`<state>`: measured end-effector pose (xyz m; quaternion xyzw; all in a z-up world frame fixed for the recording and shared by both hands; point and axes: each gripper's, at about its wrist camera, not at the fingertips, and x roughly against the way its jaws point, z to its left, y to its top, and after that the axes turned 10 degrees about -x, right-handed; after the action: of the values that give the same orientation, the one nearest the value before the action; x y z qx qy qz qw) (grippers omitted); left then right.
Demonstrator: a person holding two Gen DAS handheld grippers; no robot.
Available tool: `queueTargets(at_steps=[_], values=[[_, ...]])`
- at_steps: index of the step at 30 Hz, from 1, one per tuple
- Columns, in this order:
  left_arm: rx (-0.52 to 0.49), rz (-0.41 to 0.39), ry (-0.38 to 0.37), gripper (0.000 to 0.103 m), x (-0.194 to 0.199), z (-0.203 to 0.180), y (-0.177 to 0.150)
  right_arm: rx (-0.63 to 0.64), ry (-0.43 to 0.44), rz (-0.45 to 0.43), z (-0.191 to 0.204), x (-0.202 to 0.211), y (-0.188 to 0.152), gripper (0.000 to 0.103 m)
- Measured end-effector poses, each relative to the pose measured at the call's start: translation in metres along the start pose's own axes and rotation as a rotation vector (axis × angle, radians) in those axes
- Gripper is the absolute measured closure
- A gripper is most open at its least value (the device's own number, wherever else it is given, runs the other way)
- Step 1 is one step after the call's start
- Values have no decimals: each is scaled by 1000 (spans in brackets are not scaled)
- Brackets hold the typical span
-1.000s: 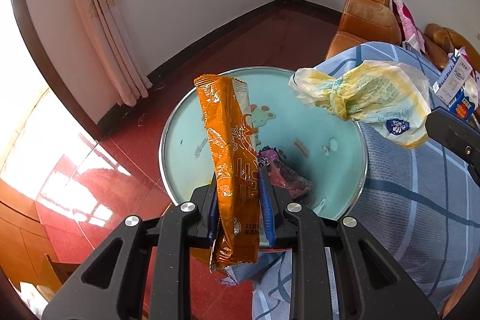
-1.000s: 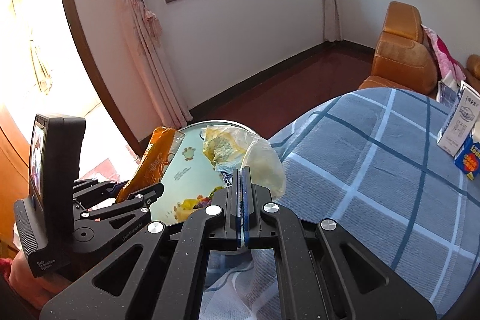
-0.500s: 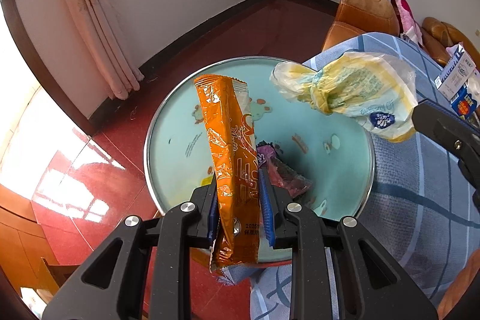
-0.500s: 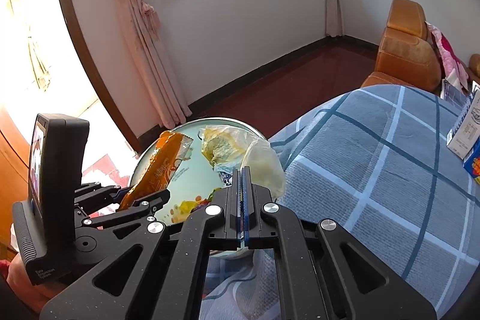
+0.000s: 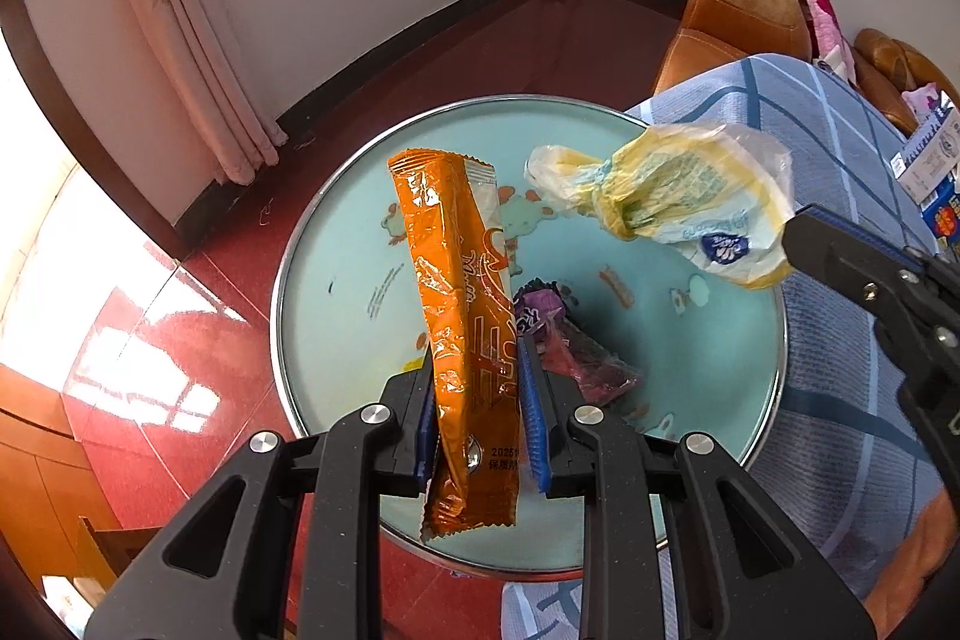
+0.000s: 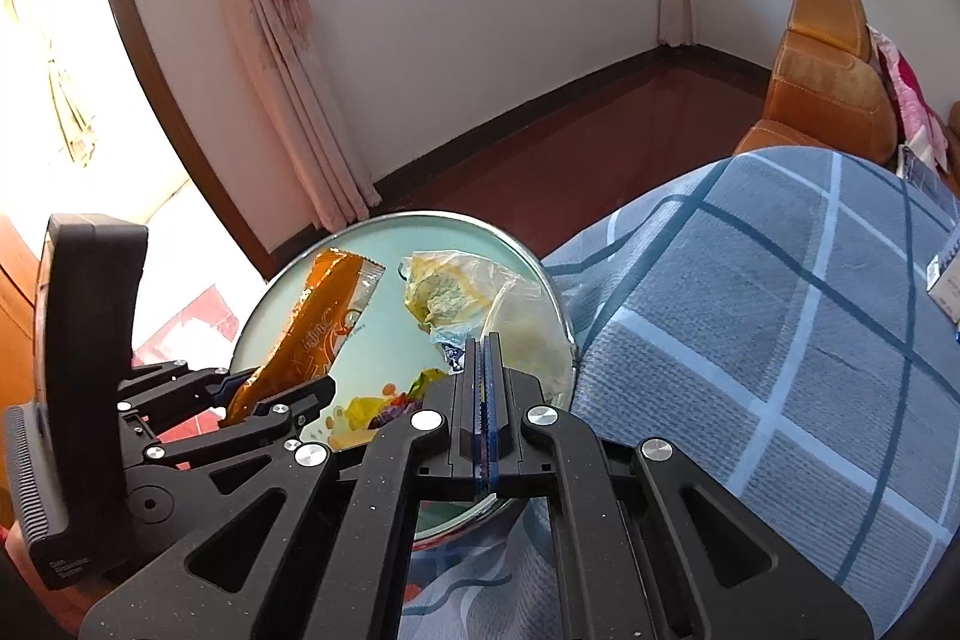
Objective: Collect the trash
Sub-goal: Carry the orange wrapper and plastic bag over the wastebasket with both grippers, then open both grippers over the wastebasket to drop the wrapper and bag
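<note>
My left gripper (image 5: 477, 388) is shut on an orange snack wrapper (image 5: 459, 304), held upright above a round pale-green basin (image 5: 336, 244). The wrapper also shows in the right wrist view (image 6: 318, 334), where the left gripper (image 6: 252, 391) is at lower left. My right gripper (image 6: 485, 388) is shut on a crumpled yellow-and-clear plastic bag (image 6: 468, 298), also held over the basin (image 6: 276, 292). In the left wrist view the bag (image 5: 678, 202) hangs from the right gripper (image 5: 804, 232) at the right. A purple wrapper (image 5: 564, 340) lies in the basin.
A blue-grey checked cloth (image 6: 780, 340) covers the surface to the right of the basin. Small boxes (image 5: 933, 172) sit on it at far right. An orange sofa (image 6: 822, 82) stands behind. Red tiled floor (image 5: 150, 328) and pink curtains (image 6: 264, 40) lie to the left.
Both grippers have moved further over the basin with their loads still held. The basin now fills more of both views.
</note>
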<state>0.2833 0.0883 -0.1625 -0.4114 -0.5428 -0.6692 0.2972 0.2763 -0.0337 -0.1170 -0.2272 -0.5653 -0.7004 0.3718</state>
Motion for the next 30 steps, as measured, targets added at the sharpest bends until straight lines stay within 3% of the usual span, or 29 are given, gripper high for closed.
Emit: queueTargets(at_steps=[21, 22, 24, 30], values=[[14, 21, 11, 79, -9, 0, 3, 15, 12, 46, 4, -26, 2, 100], [14, 21, 7, 79, -8, 0, 3, 11, 15, 48, 3, -26, 3, 99], [15, 19, 1, 78, -7, 0, 3, -1, 26, 51, 1, -25, 4, 84], [26, 2, 14, 77, 1, 5, 1, -19, 22, 23, 0, -15, 6, 71]])
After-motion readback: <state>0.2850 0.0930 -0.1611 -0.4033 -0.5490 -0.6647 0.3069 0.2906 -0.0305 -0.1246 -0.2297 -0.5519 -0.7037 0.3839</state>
